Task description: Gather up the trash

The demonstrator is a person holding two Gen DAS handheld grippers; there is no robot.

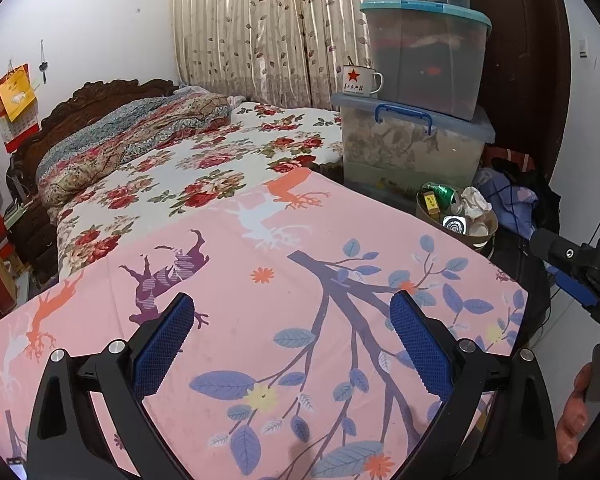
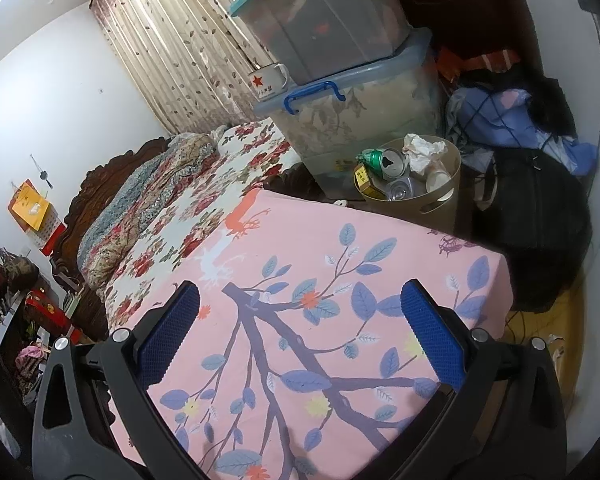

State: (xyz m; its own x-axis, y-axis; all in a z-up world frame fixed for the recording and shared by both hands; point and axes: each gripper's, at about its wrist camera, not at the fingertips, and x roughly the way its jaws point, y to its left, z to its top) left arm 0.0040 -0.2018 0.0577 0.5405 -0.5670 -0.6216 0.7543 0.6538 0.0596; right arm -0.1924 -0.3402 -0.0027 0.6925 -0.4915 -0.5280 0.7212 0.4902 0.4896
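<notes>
A beige trash bin [image 1: 488, 236] [image 2: 452, 192] stands beyond the far right corner of the pink leaf-patterned table cloth [image 1: 260, 320] [image 2: 320, 280]. It holds a green can [image 1: 444, 192] [image 2: 380, 162], crumpled white paper [image 1: 474, 202] [image 2: 422, 150], a yellow box [image 2: 362, 178] and clear plastic cups [image 2: 400, 190]. My left gripper [image 1: 292, 320] is open and empty above the cloth. My right gripper [image 2: 300, 312] is open and empty above the cloth; it also shows at the right edge of the left wrist view [image 1: 572, 272].
Stacked clear storage boxes [image 1: 416, 140] [image 2: 360, 100] with a star-marked enamel mug [image 1: 360, 80] [image 2: 270, 80] stand behind the bin. A bed with floral bedding [image 1: 200, 160] lies left. Dark bags and blue clothes [image 2: 532, 160] pile to the right.
</notes>
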